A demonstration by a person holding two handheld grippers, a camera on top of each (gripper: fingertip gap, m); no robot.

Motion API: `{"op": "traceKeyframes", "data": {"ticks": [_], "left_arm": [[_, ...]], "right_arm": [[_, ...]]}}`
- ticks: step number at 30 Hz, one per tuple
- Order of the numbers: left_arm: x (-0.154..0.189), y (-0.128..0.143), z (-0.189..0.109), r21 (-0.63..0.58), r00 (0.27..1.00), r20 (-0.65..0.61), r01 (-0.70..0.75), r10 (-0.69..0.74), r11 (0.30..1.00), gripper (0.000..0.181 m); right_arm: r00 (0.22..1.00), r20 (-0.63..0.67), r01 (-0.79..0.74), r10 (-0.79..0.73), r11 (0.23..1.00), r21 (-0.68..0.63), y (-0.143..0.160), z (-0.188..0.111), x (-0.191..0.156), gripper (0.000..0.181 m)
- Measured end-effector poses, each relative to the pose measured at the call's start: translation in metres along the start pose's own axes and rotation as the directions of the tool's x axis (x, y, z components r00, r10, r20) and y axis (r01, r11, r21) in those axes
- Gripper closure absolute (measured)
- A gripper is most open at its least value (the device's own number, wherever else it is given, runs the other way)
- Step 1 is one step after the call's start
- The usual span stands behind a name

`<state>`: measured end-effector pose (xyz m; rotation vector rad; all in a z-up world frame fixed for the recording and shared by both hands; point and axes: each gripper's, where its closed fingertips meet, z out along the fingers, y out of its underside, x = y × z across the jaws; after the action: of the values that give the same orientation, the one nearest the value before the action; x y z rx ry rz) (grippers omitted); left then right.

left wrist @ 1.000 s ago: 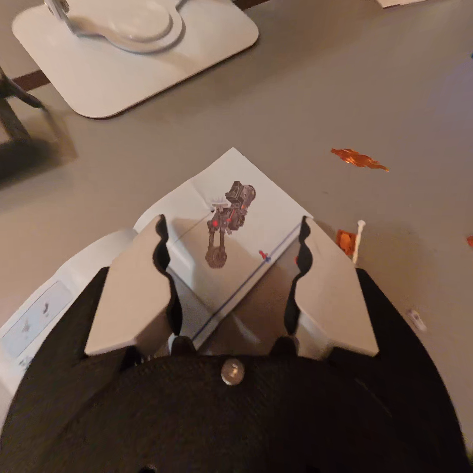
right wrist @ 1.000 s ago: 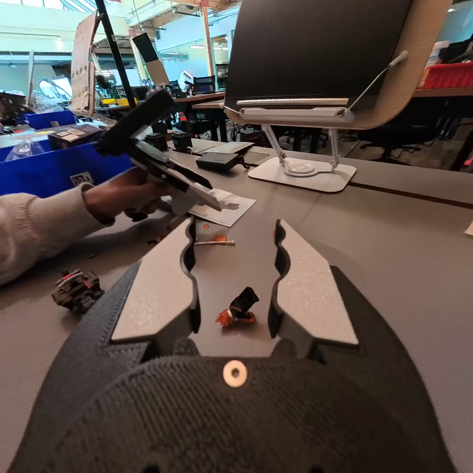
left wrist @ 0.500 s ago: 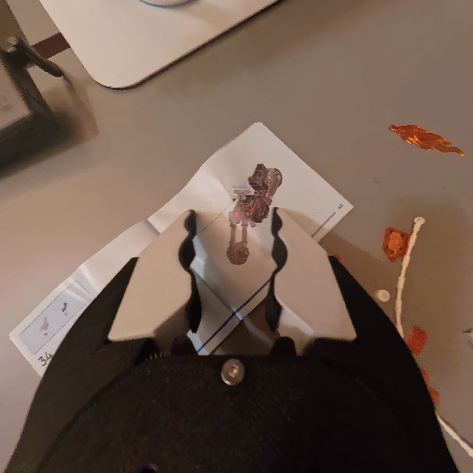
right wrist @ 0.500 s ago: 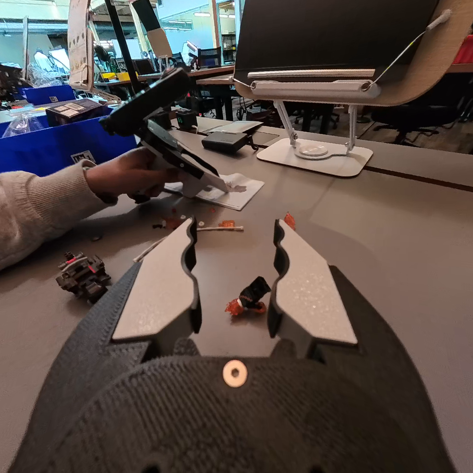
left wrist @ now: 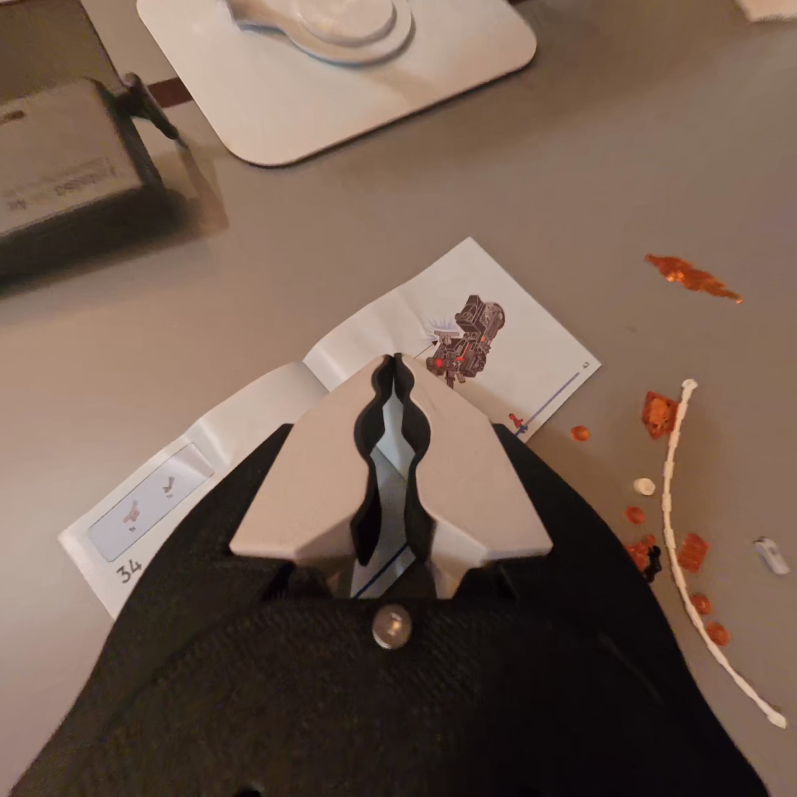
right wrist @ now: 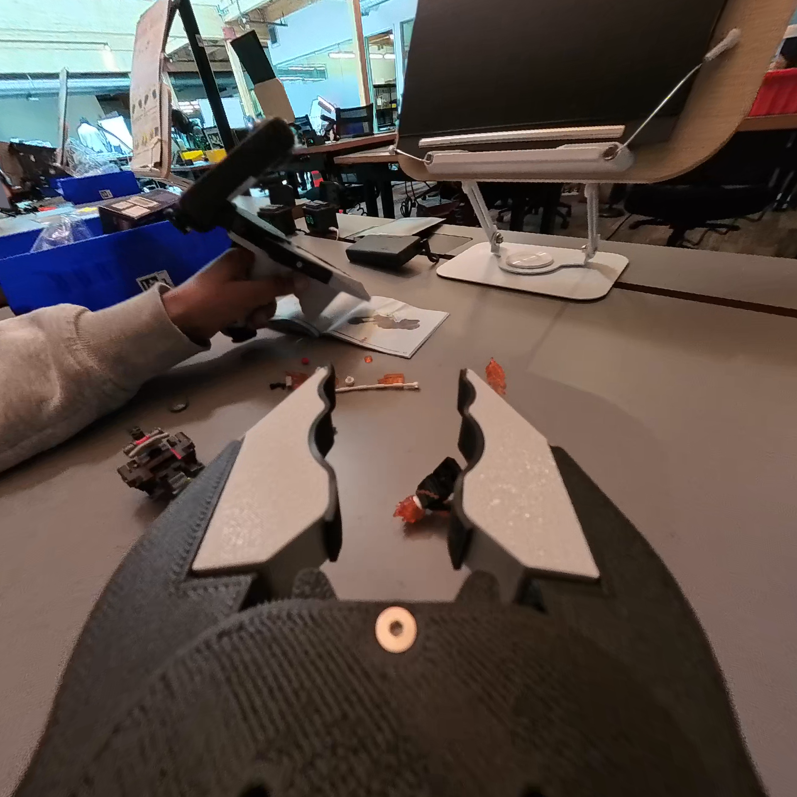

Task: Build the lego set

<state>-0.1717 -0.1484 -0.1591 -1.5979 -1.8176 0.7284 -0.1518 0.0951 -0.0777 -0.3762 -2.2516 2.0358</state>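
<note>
Fingers of the left gripper (left wrist: 394, 358) meet at their tips over the open instruction booklet (left wrist: 509, 345), whether pinching a page I cannot tell. Beside the booklet, the right gripper (right wrist: 394, 384) gapes empty; a black-and-orange lego piece (right wrist: 431, 491) lies slantwise against its right finger, nearest that hand.

Grey table (right wrist: 647, 431): an open instruction booklet (left wrist: 509, 345) lies flat near the white base plate of a stand (left wrist: 345, 86), a black device (right wrist: 384, 250) left of that base. Right of the booklet, scattered orange pieces (left wrist: 657, 414) and a thin white rod (left wrist: 673, 474); nearer, a dark part-built model (right wrist: 157, 461) and a small black-and-orange piece (right wrist: 427, 496).
</note>
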Motion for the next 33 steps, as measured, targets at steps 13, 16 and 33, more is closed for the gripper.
{"op": "traceKeyframes", "data": {"ticks": [13,16,33], "left_arm": [[0.008,0.001,-0.004,0.063,0.996,-0.071,0.059,-0.055,0.996,0.082],[0.014,0.003,0.000,0.043,0.999,-0.039,-0.027,0.028,0.999,0.080],[-0.011,0.010,0.013,-0.059,0.994,0.090,-0.056,0.061,0.997,0.144]], "right_arm": [[0.980,-0.047,0.192,-0.194,0.981,-0.036,-0.027,0.029,-0.022,0.123],[0.919,-0.131,0.365,-0.371,0.929,-0.063,-0.051,0.032,-0.024,0.127],[0.997,0.006,0.080,-0.079,0.995,-0.054,-0.065,0.169,-0.003,0.137]]}}
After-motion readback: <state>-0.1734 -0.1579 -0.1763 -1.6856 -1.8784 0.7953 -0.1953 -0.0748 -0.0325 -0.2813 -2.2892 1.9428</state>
